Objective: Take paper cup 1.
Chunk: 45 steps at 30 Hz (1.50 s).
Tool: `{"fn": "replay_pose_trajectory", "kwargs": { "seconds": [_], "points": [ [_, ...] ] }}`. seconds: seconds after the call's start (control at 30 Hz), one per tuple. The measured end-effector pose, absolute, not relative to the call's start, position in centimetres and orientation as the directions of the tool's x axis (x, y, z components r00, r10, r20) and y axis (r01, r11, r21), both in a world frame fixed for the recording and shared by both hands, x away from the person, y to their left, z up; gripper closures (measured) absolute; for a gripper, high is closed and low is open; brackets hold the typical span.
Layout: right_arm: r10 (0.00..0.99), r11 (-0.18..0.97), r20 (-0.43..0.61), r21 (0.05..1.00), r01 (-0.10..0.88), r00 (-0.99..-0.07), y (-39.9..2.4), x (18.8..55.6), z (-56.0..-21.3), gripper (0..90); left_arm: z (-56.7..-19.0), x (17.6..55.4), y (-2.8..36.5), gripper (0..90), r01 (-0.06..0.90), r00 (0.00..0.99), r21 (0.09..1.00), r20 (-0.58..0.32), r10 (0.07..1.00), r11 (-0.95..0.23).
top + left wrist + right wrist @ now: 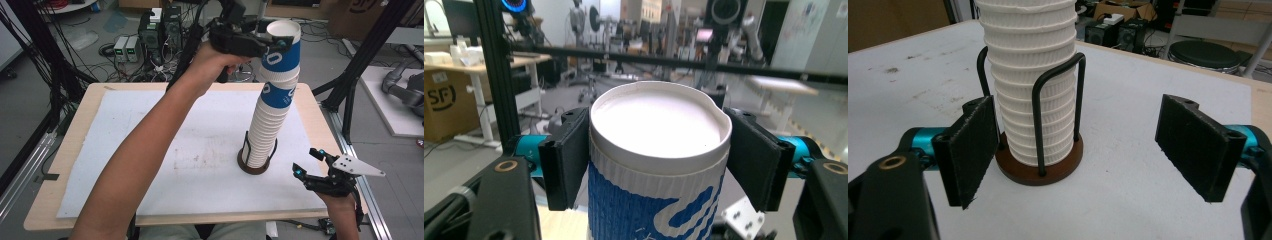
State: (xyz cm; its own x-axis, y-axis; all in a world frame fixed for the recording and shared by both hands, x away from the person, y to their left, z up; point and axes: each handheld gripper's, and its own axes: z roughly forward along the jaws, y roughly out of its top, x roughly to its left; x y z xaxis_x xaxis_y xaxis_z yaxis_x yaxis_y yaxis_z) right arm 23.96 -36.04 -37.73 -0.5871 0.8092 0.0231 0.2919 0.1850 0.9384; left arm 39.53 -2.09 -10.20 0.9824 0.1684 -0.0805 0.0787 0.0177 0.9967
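Hand-held gripper clamps top cup of stack

Left hand-held gripper (280,44) squeezes top cup (659,150) at its rim, to lift it off the stack (267,120) in the wire holder (1040,165) on the counter (100,150). Right hand-held gripper (307,162) waits open beside the base, likely to steady it.

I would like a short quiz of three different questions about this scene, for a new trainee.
1. True or false: the left gripper is shut on the top blue-and-white paper cup.
2. What keeps the tall white paper cup stack upright? A) a cardboard box B) a brown round base with black wire loops
3. How do the jaws of the right gripper stand?

Key: 1 true; 2 B; 3 open, apart from the stack.
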Motion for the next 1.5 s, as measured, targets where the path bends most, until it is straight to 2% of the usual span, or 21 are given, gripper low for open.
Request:
{"fn": "replay_pose_trajectory", "kwargs": {
  "seconds": [0.3, 0.53, 0.93, 1.5],
  "points": [
    [0.803, 0.189, 0.027, 0.936, 0.297, -0.595, -35.8, 24.0, -37.8, 17.8, -9.2, 39.7, 1.5, 30.0, 0.051, 0.972, 0.998, -0.06, 0.227, 0.045],
    [0.781, 0.202, 0.023, 0.936, 0.288, -0.624, -34.7, 23.8, -37.4, 17.8, -10.3, 40.0, 6.3, 29.9, 0.025, 0.949, 0.999, -0.031, 0.313, 0.023],
    [0.759, 0.217, 0.02, 0.935, 0.281, -0.651, -33.4, 23.6, -37.2, 17.8, -16.3, 39.0, 12.7, 29.8, 0.038, 0.917, 0.999, -0.025, 0.398, -0.026],
    [0.697, 0.239, 0.033, 0.931, 0.275, -0.716, -30.3, 23.2, -37.3, 17.8, -24.6, 36.6, 16.5, 29.8, 0.083, 0.915, 0.992, -0.04, 0.403, -0.09]
  ]
}}
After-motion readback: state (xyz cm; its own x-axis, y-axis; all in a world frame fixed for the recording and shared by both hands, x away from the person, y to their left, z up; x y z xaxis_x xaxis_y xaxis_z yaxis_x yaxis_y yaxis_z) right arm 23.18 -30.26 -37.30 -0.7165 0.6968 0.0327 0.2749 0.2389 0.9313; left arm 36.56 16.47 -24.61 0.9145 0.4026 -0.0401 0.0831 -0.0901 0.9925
